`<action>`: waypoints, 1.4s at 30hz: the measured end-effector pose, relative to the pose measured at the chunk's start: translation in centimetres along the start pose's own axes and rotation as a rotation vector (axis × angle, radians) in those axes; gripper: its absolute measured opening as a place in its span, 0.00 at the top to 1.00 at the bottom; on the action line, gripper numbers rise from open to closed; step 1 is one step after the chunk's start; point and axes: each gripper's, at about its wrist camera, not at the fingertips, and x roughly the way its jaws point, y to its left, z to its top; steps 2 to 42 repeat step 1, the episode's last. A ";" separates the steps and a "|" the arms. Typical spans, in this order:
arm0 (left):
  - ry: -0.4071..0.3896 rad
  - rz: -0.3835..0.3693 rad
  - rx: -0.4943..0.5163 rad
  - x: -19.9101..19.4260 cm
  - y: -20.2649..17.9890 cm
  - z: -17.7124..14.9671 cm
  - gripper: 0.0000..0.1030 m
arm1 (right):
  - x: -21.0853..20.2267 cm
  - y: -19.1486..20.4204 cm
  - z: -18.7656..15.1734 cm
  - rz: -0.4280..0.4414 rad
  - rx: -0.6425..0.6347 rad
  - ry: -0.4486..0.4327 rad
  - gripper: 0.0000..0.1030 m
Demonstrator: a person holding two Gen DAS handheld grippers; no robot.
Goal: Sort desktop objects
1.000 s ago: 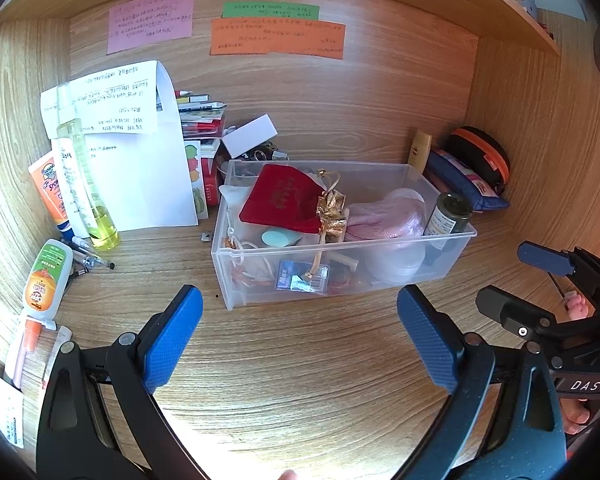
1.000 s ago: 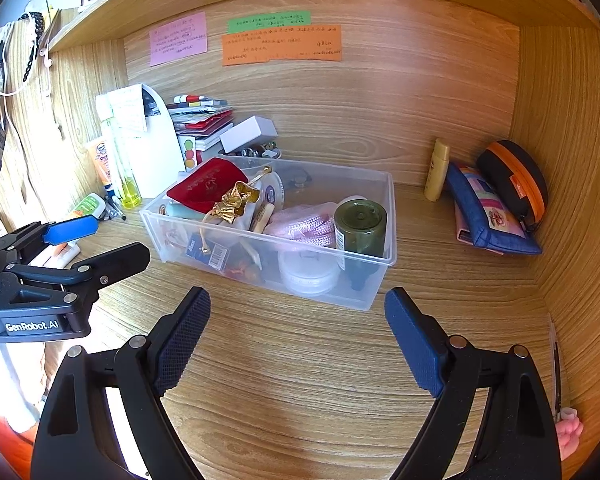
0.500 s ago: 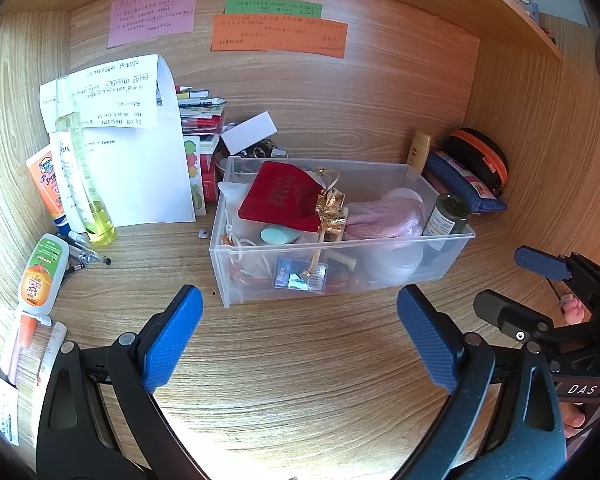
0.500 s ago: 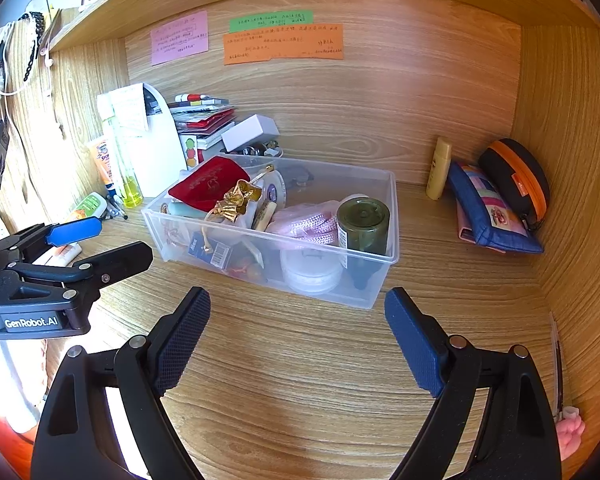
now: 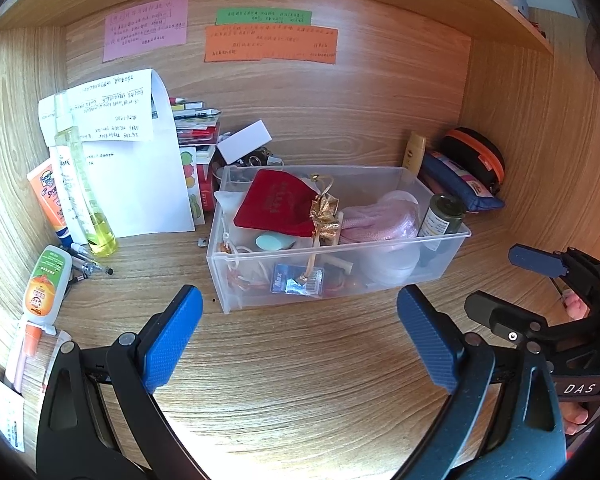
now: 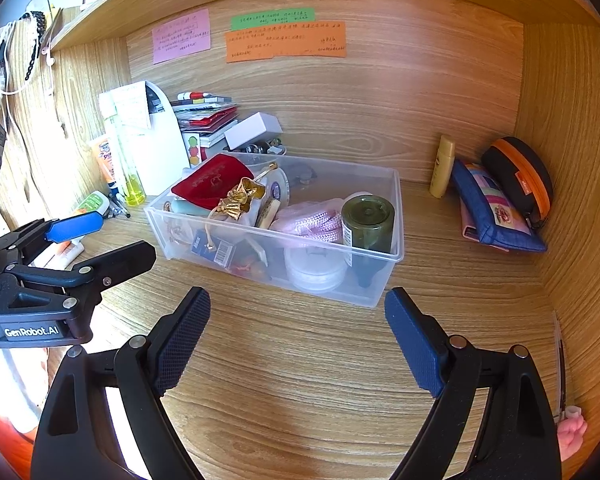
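A clear plastic bin [image 5: 440,242] sits mid-counter [image 5: 300,380], holding a red pouch [image 5: 276,204], a gold bag [image 5: 324,216], pink cord [image 6: 312,222] and a dark green jar [image 6: 368,222]. Around it, white papers [image 5: 140,184], a yellow spray bottle [image 5: 88,200] and tubes stand at the left, with a blue pencil case [image 6: 496,212] and an orange-trimmed case [image 6: 520,176] at the right. The left gripper [image 5: 300,336] and right gripper [image 6: 296,340] hang side by side just before the bin, tilted down, jaws spread wide and empty, with bare counter between them and it.
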 end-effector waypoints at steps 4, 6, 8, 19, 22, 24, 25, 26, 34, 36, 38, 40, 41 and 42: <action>-0.001 0.001 0.000 0.0 0.0 0.0 0.04 | 0.0 0.0 0.0 -0.001 -0.001 -0.001 0.15; -0.001 0.001 0.000 0.0 0.0 0.0 0.04 | 0.0 0.0 0.0 -0.001 -0.001 -0.001 0.15; -0.001 0.001 0.000 0.0 0.0 0.0 0.04 | 0.0 0.0 0.0 -0.001 -0.001 -0.001 0.15; -0.001 0.001 0.000 0.0 0.0 0.0 0.04 | 0.0 0.0 0.0 -0.001 -0.001 -0.001 0.15; -0.001 0.001 0.000 0.0 0.0 0.0 0.04 | 0.0 0.0 0.0 -0.001 -0.001 -0.001 0.15; -0.001 0.001 0.000 0.0 0.0 0.0 0.04 | 0.0 0.0 0.0 -0.001 -0.001 -0.001 0.15; -0.001 0.001 0.000 0.0 0.0 0.0 0.04 | 0.0 0.0 0.0 -0.001 -0.001 -0.001 0.15; -0.001 0.001 0.000 0.0 0.0 0.0 0.04 | 0.0 0.0 0.0 -0.001 -0.001 -0.001 0.15; -0.001 0.001 0.000 0.0 0.0 0.0 0.04 | 0.0 0.0 0.0 -0.001 -0.001 -0.001 0.15; -0.001 0.001 0.000 0.0 0.0 0.0 0.04 | 0.0 0.0 0.0 -0.001 -0.001 -0.001 0.15; -0.001 0.001 0.000 0.0 0.0 0.0 0.04 | 0.0 0.0 0.0 -0.001 -0.001 -0.001 0.15; -0.001 0.001 0.000 0.0 0.0 0.0 0.04 | 0.0 0.0 0.0 -0.001 -0.001 -0.001 0.15; -0.001 0.001 0.000 0.0 0.0 0.0 0.04 | 0.0 0.0 0.0 -0.001 -0.001 -0.001 0.15; -0.001 0.001 0.000 0.0 0.0 0.0 0.04 | 0.0 0.0 0.0 -0.001 -0.001 -0.001 0.15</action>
